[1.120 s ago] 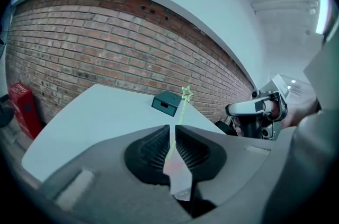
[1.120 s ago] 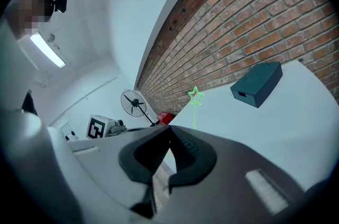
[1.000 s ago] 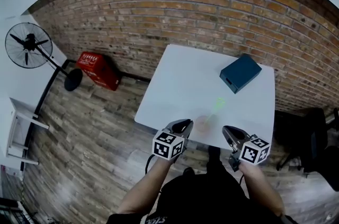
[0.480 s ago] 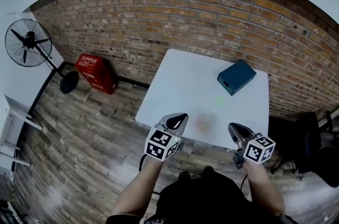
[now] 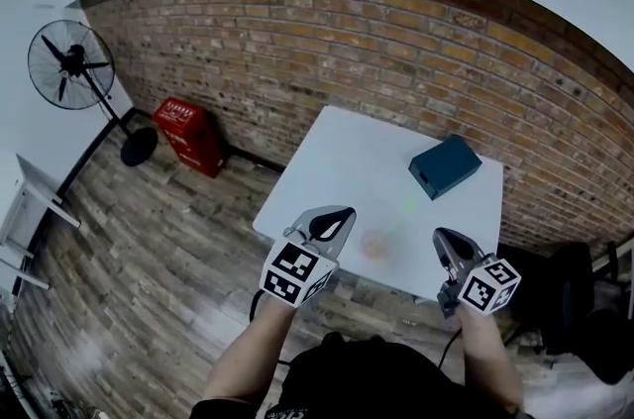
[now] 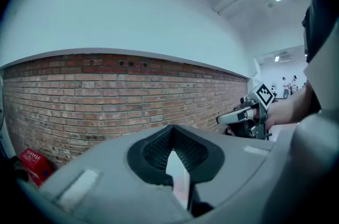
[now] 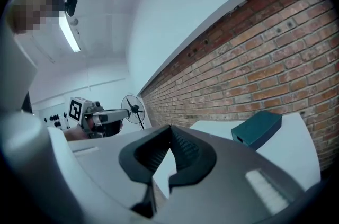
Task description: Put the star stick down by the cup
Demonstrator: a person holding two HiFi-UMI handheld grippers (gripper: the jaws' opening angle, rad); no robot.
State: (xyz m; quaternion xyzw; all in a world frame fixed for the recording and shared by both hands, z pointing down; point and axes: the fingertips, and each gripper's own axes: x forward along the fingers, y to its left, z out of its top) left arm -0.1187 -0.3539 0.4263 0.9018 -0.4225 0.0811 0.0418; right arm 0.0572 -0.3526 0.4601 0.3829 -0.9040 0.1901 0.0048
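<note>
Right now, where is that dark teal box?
In the head view the teal box sits on the white table, at its far right part, by the brick wall, beyond the pinkish cup.

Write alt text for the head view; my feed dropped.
The left hand-held gripper and right hand-held gripper hover above the near edge of a white table, with a pinkish cup on it between them. A faint green star stick shows just past the cup, too blurred to tell if it stands in it. A teal box sits farther back.

The table (image 5: 337, 164) is white, the box (image 5: 445, 165) near its far right corner dark teal. The cup (image 5: 374, 244) is pinkish, the star stick (image 5: 408, 205) green.
</note>
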